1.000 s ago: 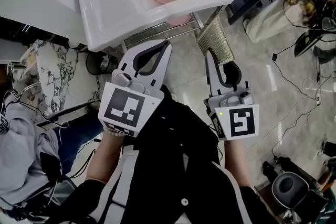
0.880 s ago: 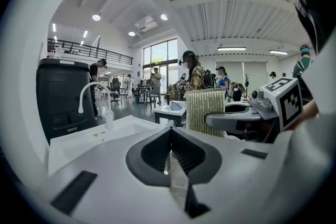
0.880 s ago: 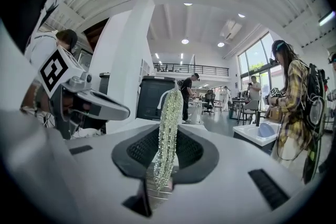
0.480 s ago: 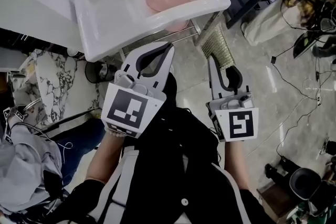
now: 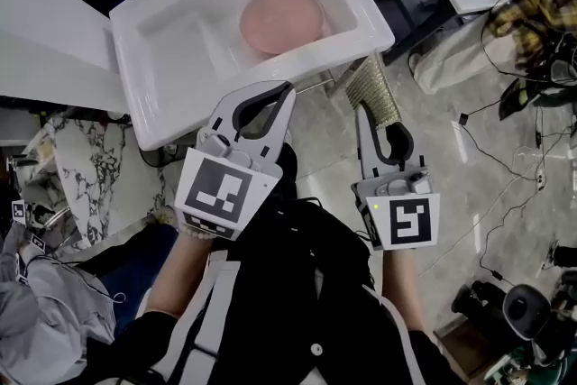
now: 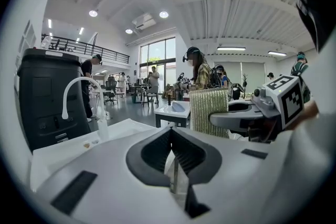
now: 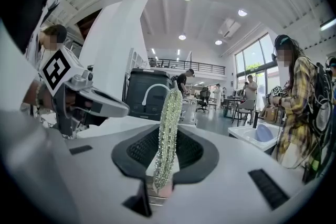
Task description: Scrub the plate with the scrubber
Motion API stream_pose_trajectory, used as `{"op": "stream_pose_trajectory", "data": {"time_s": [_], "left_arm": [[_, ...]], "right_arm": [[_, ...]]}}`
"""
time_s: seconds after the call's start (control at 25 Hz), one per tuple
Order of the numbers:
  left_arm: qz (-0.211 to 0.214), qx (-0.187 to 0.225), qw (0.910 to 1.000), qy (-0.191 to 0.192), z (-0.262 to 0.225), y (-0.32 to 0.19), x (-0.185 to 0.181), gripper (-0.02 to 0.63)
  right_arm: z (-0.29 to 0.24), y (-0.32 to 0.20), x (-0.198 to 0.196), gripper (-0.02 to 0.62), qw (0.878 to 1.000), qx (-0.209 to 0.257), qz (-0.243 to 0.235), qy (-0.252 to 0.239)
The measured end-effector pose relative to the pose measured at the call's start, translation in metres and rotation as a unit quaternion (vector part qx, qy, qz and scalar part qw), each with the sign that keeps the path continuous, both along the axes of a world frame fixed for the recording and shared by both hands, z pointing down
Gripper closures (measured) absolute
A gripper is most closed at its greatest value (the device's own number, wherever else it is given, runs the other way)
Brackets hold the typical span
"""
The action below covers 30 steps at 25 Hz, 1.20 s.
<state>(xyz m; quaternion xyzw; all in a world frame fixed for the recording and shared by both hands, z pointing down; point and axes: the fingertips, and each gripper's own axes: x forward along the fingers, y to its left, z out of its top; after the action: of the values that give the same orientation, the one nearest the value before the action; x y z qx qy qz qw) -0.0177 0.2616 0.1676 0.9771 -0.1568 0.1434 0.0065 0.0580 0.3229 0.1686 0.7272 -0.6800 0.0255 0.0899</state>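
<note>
Our right gripper (image 5: 360,110) has its jaws clamped on the scrubber (image 5: 375,89), and our left gripper (image 5: 288,90) has its jaws pressed together, empty. At twelve o'clock the pink plate (image 5: 281,18) lies in the white sink (image 5: 135,59), apart from both.

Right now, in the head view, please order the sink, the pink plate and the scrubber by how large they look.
Largest to smallest:
1. sink
2. pink plate
3. scrubber
The scrubber is nearer the camera, so its real size against the plate stays unsure.
</note>
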Motion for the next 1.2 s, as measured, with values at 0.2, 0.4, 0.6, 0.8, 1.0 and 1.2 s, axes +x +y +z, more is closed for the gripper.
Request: {"op": "stream_pose_trajectory", "data": {"time_s": [0.2,0.4,0.6,0.8,1.0,1.2], "left_arm": [[-0.018,-0.014,0.9997,-0.004,0.005,-0.053,0.013,0.606],[-0.042,-0.026,0.9988,-0.007,0.009,-0.104,0.021,0.606],[-0.059,-0.036,0.9975,-0.016,0.024,-0.148,0.019,0.606],[-0.079,-0.048,0.9955,-0.021,0.037,-0.177,0.021,0.606],[-0.094,-0.058,0.9936,-0.022,0.044,-0.202,0.028,0.606],[-0.120,-0.069,0.9904,-0.011,0.048,-0.222,0.024,0.606]], "right_arm": [[0.002,-0.051,0.018,0.518,1.000,-0.016,-0.013,0.001],[0.002,-0.104,0.034,0.518,0.999,-0.028,-0.029,0.005],[0.010,-0.146,0.037,0.518,0.998,-0.040,-0.044,0.008],[0.025,-0.167,0.047,0.518,0.996,-0.073,-0.055,0.009],[0.029,-0.198,0.055,0.518,0.994,-0.078,-0.069,0.011],[0.035,-0.221,0.055,0.518,0.993,-0.087,-0.083,0.009]]}}
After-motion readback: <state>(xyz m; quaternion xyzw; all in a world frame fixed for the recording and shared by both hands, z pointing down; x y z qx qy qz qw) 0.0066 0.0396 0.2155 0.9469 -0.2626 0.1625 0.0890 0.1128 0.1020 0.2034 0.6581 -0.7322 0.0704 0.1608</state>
